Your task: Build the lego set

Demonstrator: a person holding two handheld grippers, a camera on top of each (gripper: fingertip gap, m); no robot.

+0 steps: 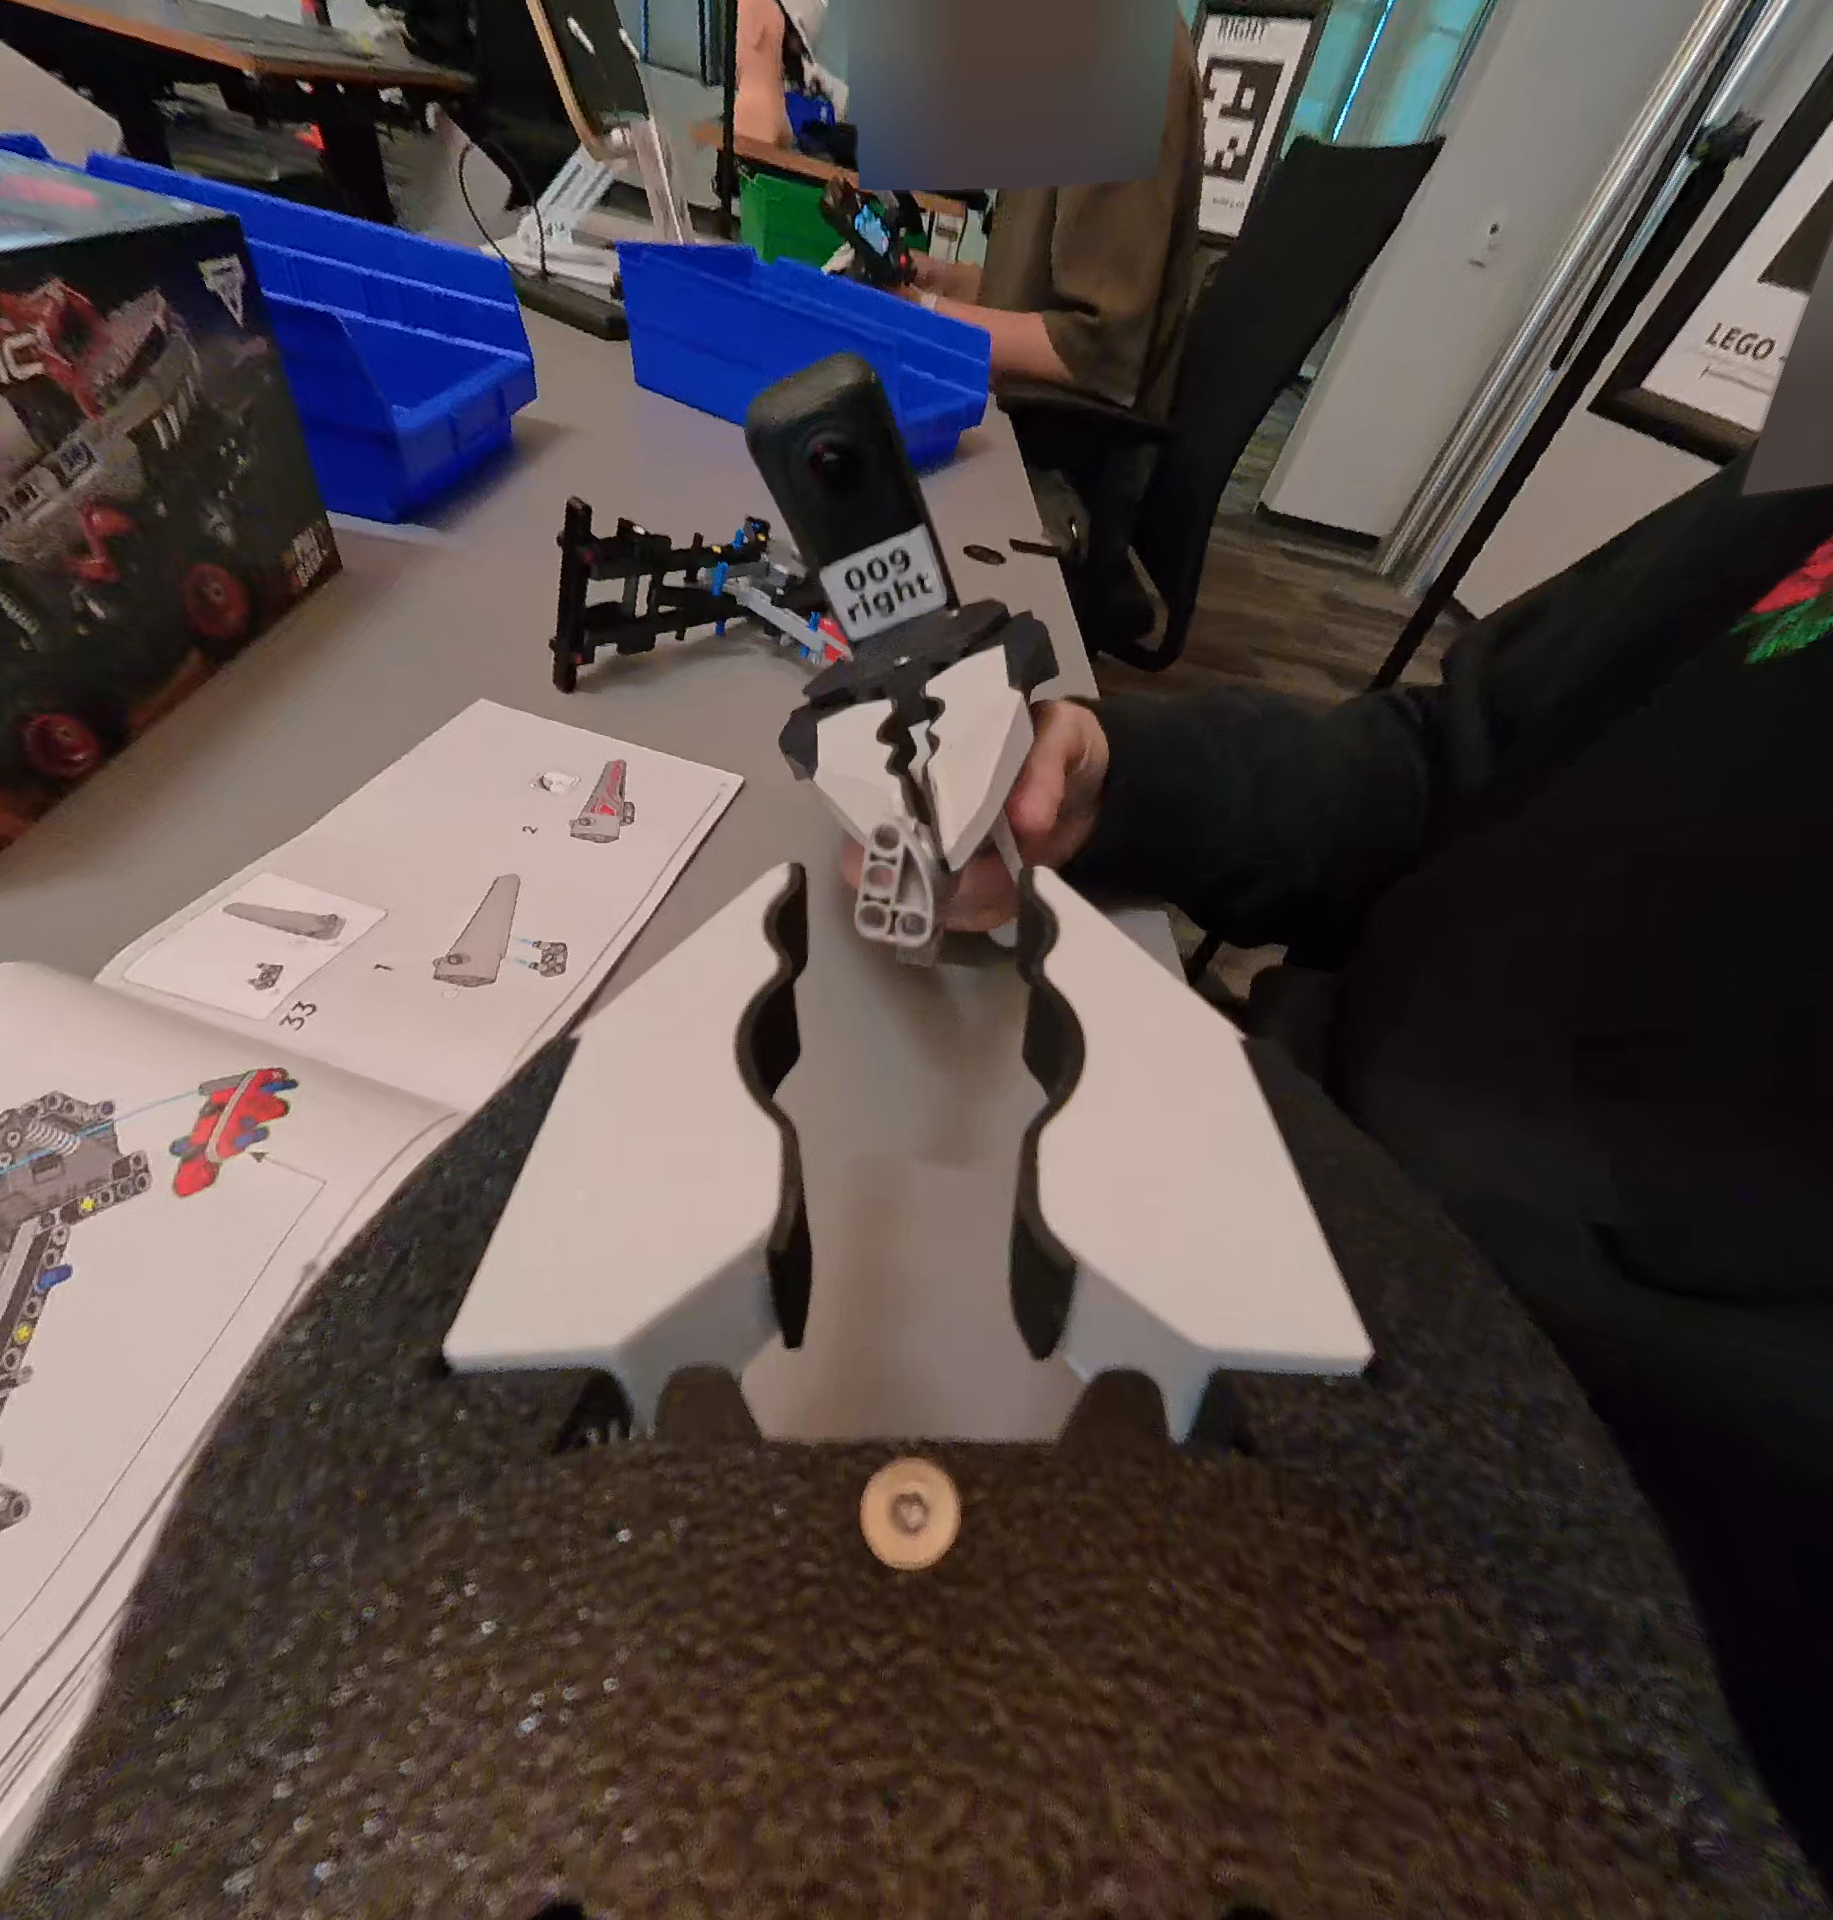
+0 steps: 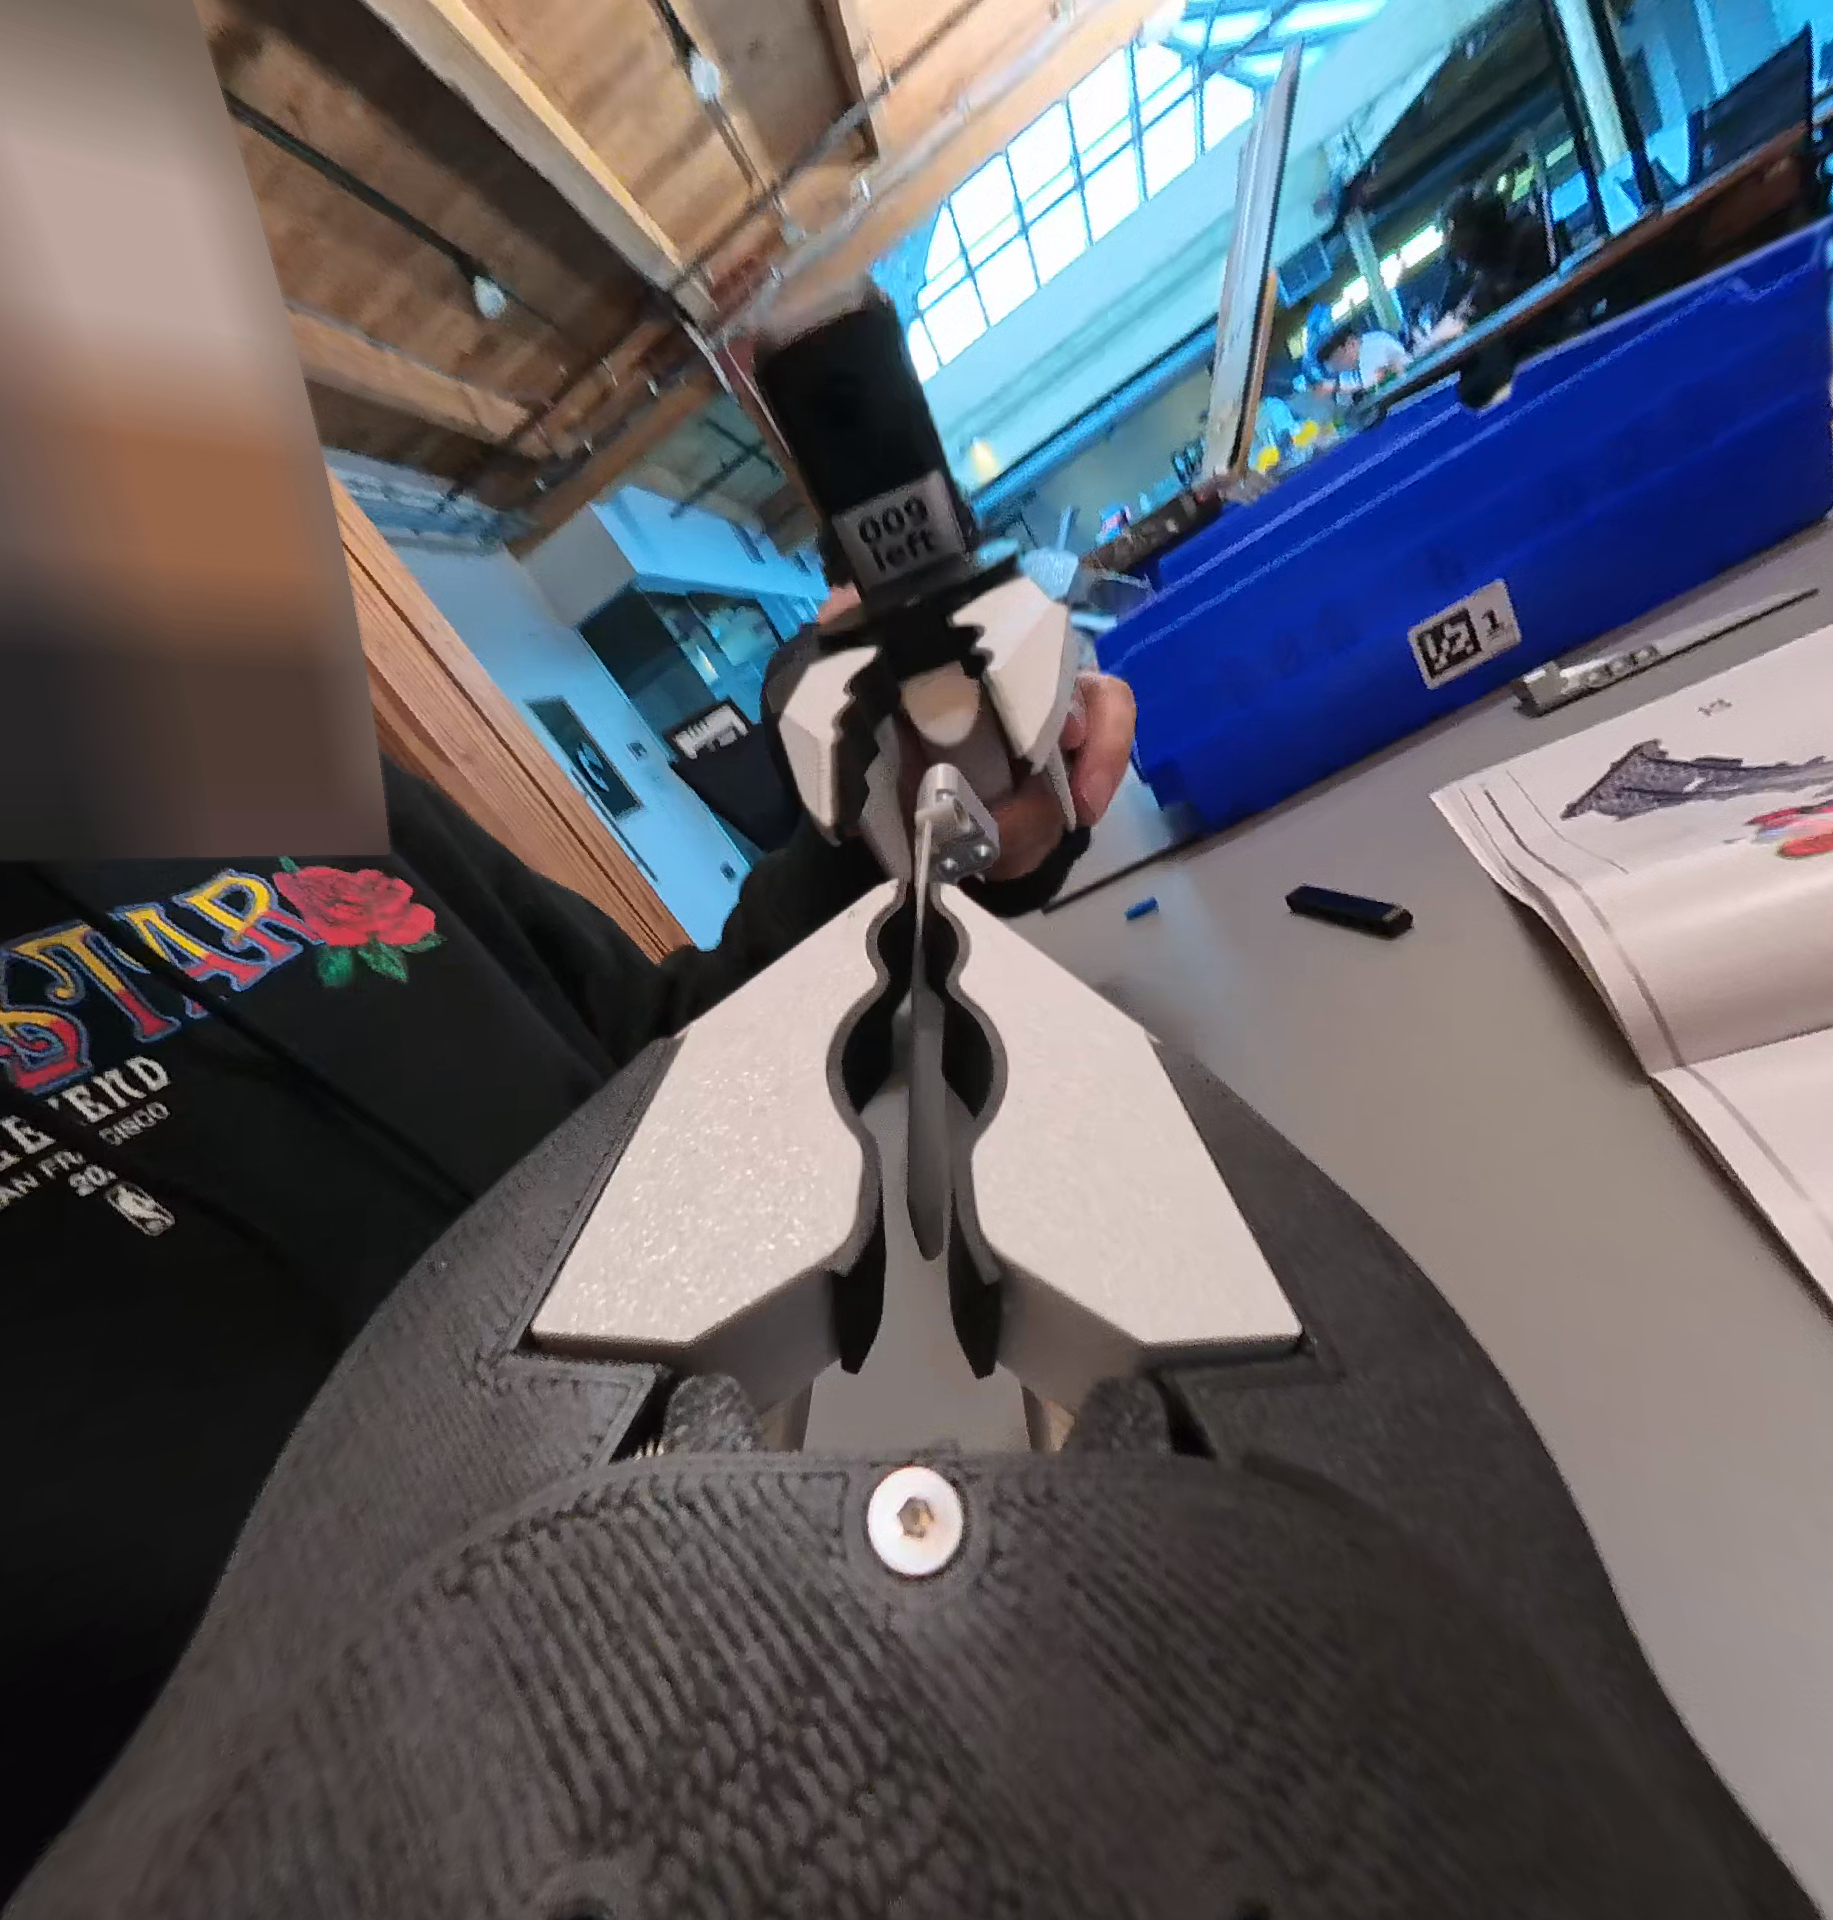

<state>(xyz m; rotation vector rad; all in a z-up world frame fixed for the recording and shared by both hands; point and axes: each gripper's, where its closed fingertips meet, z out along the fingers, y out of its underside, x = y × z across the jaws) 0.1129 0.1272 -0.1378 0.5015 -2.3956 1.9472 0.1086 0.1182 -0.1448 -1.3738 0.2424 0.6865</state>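
My right claw (image 2: 917,1081) is pinching a thin grey lego panel (image 1: 896,888), held up above the tabletop (image 1: 455,623). My left claw (image 1: 912,1091) is spread wide and holds nothing. The panel looks light, hard and smooth, so I think it could slip. I would grab its thick end with the holes.

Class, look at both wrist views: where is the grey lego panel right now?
The grey lego panel is off the table, pinched in the right gripper. In the left wrist view it hangs just beyond the open left gripper, right of the instruction booklet.
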